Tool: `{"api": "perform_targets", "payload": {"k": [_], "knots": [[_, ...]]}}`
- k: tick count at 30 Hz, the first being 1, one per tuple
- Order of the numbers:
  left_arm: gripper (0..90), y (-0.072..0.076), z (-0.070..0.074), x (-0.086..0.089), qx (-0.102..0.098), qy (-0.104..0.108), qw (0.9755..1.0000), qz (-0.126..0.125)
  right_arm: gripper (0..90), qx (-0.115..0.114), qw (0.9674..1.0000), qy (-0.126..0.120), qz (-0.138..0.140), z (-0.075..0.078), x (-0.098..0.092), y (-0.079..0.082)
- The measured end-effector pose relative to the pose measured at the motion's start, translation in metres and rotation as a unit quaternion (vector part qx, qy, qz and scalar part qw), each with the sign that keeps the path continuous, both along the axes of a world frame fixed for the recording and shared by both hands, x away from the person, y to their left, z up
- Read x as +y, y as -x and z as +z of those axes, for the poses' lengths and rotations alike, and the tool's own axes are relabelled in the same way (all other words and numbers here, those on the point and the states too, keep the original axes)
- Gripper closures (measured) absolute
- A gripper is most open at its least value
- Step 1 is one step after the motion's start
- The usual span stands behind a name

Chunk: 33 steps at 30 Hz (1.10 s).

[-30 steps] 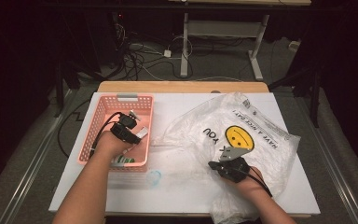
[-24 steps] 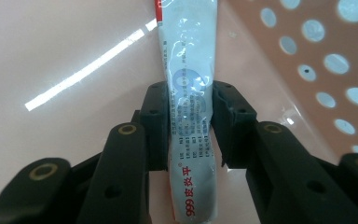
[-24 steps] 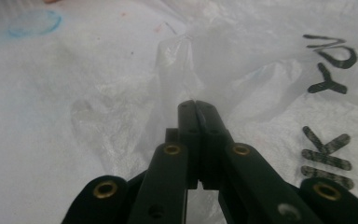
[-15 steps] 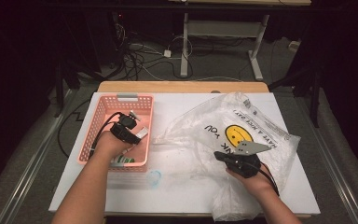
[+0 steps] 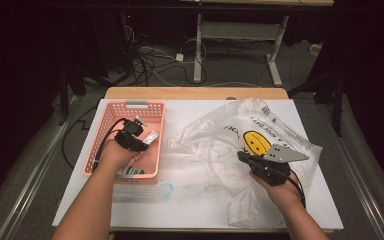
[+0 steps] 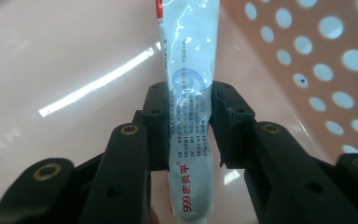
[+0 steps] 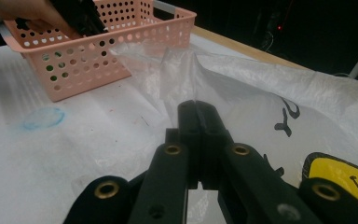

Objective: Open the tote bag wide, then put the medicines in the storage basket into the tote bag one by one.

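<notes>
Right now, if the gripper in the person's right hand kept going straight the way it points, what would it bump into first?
Probably the clear plastic bag: the right gripper, jaws shut, points at its raised fold just ahead. The pink basket sits farther off and to one side, though depth is hard to judge.

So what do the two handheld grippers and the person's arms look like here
Both are black two-jaw tools. The left gripper has ribbed pads, brass-coloured rivets at the pivots and a looping black cable. The right gripper carries a grey three-cornered plate on top and trails a black cable along the wrist. Both forearms are bare, no sleeves.
</notes>
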<state>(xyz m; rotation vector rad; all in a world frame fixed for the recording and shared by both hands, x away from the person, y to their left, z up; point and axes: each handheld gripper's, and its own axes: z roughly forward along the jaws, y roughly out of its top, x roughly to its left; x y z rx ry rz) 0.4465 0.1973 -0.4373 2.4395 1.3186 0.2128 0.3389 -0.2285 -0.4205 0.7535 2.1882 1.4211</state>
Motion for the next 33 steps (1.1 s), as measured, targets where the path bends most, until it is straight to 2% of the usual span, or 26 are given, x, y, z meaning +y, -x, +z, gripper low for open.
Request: {"api": "perform_targets", "payload": {"k": [7, 11, 17, 22, 30, 33], "knots": [[67.4, 0.008, 0.010, 0.000, -0.029, 0.025, 0.9992, 0.003, 90.0, -0.012, 0.9999, -0.008, 0.001, 0.003, 0.001, 0.001], [67.4, 0.012, 0.013, -0.002, -0.037, 0.029, 0.9989, -0.001, 90.0, -0.010, 0.9999, -0.008, 0.003, 0.004, 0.001, 0.001], [67.4, 0.018, 0.016, 0.003, -0.047, 0.037, 0.9981, 0.008, 90.0, -0.014, 0.9998, -0.011, 0.004, 0.005, -0.001, 0.001], [67.4, 0.027, 0.024, 0.006, -0.074, 0.059, 0.9954, 0.014, 90.0, -0.013, 0.9998, -0.011, 0.002, 0.006, -0.002, 0.000], [67.4, 0.041, 0.028, 0.007, -0.101, 0.079, 0.9916, 0.009, 90.0, -0.011, 0.9999, -0.011, 0.001, 0.004, -0.002, -0.002], [67.4, 0.047, 0.031, 0.006, -0.115, 0.091, 0.9892, 0.007, 90.0, -0.016, 0.9998, -0.007, 0.004, 0.005, -0.002, 0.001]]}}
